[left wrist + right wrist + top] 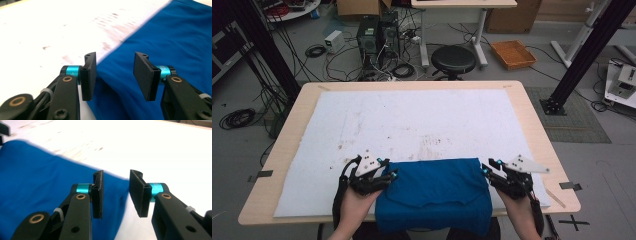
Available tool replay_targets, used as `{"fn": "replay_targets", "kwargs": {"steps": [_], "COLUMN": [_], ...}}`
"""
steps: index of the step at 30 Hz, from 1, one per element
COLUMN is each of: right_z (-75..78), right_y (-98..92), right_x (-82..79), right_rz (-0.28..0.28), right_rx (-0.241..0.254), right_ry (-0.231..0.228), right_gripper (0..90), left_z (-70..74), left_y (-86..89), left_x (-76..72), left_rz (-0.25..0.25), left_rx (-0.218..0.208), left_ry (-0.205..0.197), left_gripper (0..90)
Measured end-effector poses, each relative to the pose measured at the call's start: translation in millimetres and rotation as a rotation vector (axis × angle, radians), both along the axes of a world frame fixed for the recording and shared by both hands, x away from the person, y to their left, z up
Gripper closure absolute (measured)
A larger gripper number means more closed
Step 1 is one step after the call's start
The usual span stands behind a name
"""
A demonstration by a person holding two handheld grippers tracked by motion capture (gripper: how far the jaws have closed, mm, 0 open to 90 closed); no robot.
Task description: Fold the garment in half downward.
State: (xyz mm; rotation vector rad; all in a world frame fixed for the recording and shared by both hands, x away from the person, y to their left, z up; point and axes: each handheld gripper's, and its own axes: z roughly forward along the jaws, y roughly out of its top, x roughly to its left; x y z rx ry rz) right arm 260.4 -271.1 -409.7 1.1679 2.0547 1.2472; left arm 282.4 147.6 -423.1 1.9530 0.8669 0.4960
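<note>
I see my left gripper (391, 174) and right gripper (486, 170) both with jaws parted and gripping nothing, poised at the left and right edges of the folded blue cloth (435, 192) lying at the white mat's (412, 125) near edge.

Beyond both sets of fingers (89, 75) the white mat (422, 120) lies bare; only blue cloth (437, 192) bunches between them, counter (532, 115) edges open.
</note>
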Motion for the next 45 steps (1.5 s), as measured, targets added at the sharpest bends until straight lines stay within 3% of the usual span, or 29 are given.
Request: {"fn": "replay_targets", "kwargs": {"steps": [4,9,13,16,22,24,27,29,31,34,37,40,45], "right_z": [-6.4,-21.3,-30.5,-33.5,-29.7,-32.7,-39.3,-40.5,-39.8,-39.5,-38.5,-35.1,-29.0], "right_y": [5.7,14.4,14.5,9.9,3.5,5.8,9.4,9.4,8.4,11.7,14.8,13.9,14.9], "right_x": [34.2,58.4,62.1,60.7,60.7,63.0,65.5,64.8,64.1,59.0,54.8,54.7,69.9], "right_rz": [-0.023,-0.026,-0.035,-0.040,-0.060,-0.042,0.000,0.011,0.037,0.057,0.055,0.046,0.061], "right_rx": [0.020,0.004,-0.042,-0.041,0.020,0.021,0.021,0.008,0.014,-0.023,-0.056,-0.058,-0.057], "right_ry": [0.063,0.142,0.164,0.182,0.187,0.221,0.282,0.273,0.282,0.238,0.192,0.158,0.149], "right_gripper": [59.5,59.7,63.4,63.4,57.3,57.3,57.4,61.2,71.9,82.2,83.7,84.0,84.0], "left_z": [-5.4,-14.5,-19.2,-20.0,-16.4,-18.7,-22.9,-25.4,-27.3,-26.2,-25.6,-23.7,-14.3], "left_y": [-0.6,-0.9,3.2,6.6,8.2,7.2,8.9,10.2,9.5,6.7,7.8,7.8,6.9], "left_x": [22.2,30.5,30.5,29.8,29.8,31.0,31.7,30.7,28.2,25.3,25.8,29.0,45.1], "left_rz": [0.044,0.071,0.090,0.097,0.096,0.096,0.101,0.082,0.047,0.027,0.026,0.021,0.025], "left_rx": [-0.012,0.030,0.053,0.039,0.003,0.018,0.004,-0.010,-0.037,-0.015,-0.016,-0.008,0.018], "left_ry": [0.071,0.120,0.137,0.140,0.138,0.162,0.204,0.222,0.222,0.199,0.188,0.177,0.144], "left_gripper": [51.3,51.3,51.8,51.8,48.6,48.6,49.2,54.3,67.5,80.3,83.4,84.0,84.2]}}
